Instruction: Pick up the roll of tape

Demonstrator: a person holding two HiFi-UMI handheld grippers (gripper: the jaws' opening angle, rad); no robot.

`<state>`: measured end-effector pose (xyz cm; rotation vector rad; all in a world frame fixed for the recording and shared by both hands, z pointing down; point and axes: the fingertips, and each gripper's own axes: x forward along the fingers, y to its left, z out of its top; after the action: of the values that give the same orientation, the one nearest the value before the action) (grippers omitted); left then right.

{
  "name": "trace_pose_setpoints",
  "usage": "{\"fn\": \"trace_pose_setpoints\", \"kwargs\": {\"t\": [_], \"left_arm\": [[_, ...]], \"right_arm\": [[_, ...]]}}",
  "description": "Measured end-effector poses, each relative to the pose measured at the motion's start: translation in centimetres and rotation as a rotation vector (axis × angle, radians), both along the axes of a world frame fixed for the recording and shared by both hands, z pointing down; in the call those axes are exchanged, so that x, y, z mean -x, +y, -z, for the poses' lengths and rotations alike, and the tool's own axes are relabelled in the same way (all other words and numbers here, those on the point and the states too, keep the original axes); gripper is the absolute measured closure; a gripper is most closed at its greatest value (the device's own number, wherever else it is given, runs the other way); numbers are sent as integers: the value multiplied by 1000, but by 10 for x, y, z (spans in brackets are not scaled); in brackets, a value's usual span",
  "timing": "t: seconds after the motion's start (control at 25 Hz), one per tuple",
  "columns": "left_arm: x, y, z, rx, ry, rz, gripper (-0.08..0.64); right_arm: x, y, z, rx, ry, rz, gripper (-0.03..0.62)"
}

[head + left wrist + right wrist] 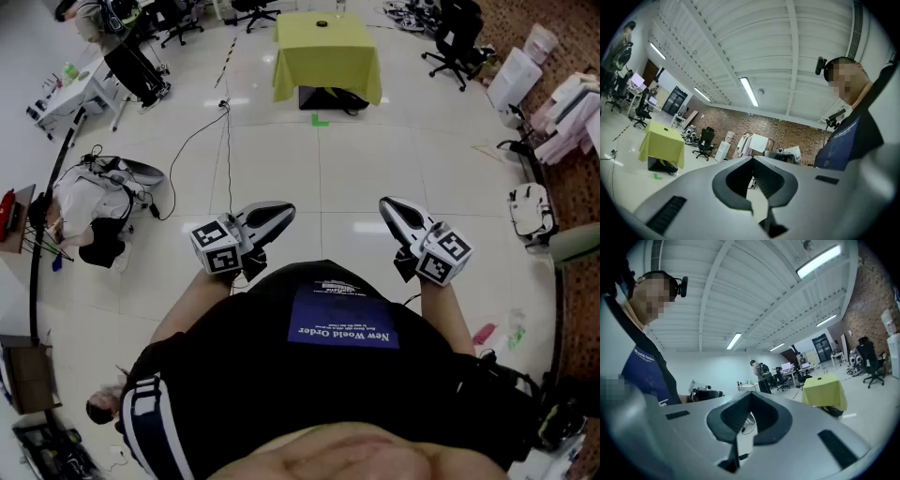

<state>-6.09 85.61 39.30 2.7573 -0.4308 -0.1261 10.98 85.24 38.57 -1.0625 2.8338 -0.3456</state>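
A small dark ring, probably the roll of tape [322, 22], lies on a table with a yellow cloth [327, 56] far across the floor. The same table appears in the left gripper view [663, 143] and the right gripper view [824, 389]. Both grippers are held level, close in front of the person's chest and far from the table. My left gripper [281, 214] has its jaws shut with nothing between them [753, 158]. My right gripper [389, 204] also has its tips together and holds nothing [751, 393].
A black cable [202, 131] trails over the white tiled floor towards white equipment [94, 197] at the left. A green mark [320, 119] lies in front of the table. Office chairs [455, 42] and desks line the room's edges.
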Motion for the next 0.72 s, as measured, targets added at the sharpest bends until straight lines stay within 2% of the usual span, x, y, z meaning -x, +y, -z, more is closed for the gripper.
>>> {"fn": "trace_pose_setpoints", "kwargs": {"t": [0.72], "left_arm": [[-111,-11,-3,23,-13,4,554]], "right_arm": [[-103,-8,-3,-9,16,26,606]]}}
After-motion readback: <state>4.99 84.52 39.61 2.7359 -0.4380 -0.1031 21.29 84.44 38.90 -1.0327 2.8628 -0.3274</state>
